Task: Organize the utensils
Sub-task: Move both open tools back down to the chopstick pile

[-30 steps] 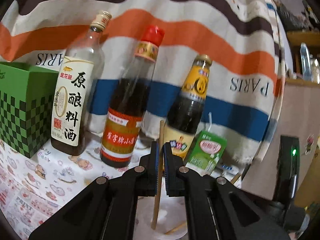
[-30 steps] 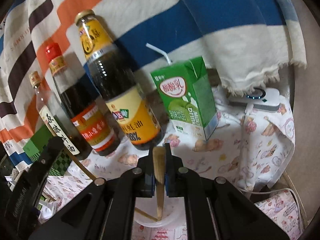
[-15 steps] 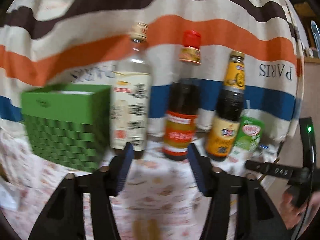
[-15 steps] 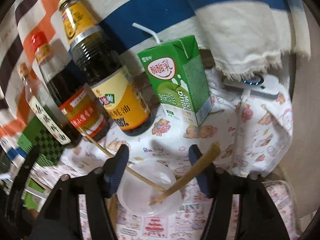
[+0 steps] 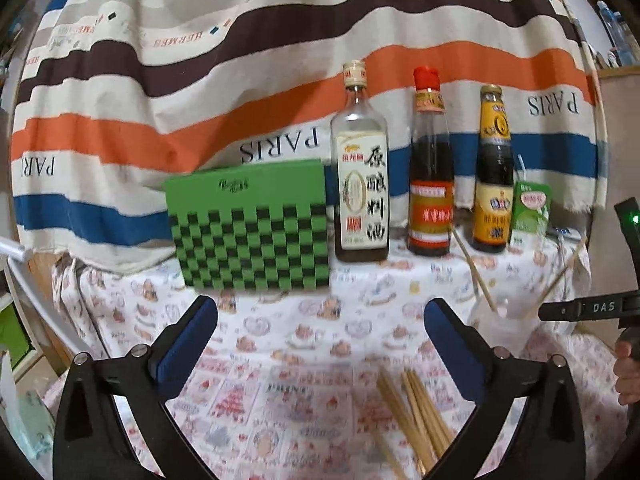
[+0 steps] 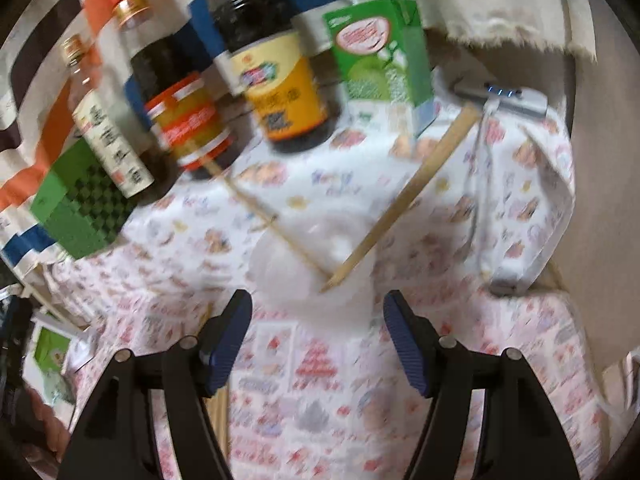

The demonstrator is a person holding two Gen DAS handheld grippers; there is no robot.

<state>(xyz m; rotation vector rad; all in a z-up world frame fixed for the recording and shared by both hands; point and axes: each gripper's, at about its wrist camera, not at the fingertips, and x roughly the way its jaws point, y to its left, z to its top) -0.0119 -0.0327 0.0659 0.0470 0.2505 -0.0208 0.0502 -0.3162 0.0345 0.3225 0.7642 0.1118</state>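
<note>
Both the left tongs point(image 5: 320, 322) and right tongs point(image 6: 318, 312) gape apart, holding nothing. Two chopsticks point(image 6: 404, 196) lean in a clear cup point(image 6: 320, 264) on the bench point(image 6: 400, 400). More loose chopsticks point(image 5: 416, 412) lie below the left tongs.

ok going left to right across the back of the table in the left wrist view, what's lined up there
green checkered box → clear bottle with white label → red-capped dark bottle → yellow-labelled dark bottle → green drink carton
</note>
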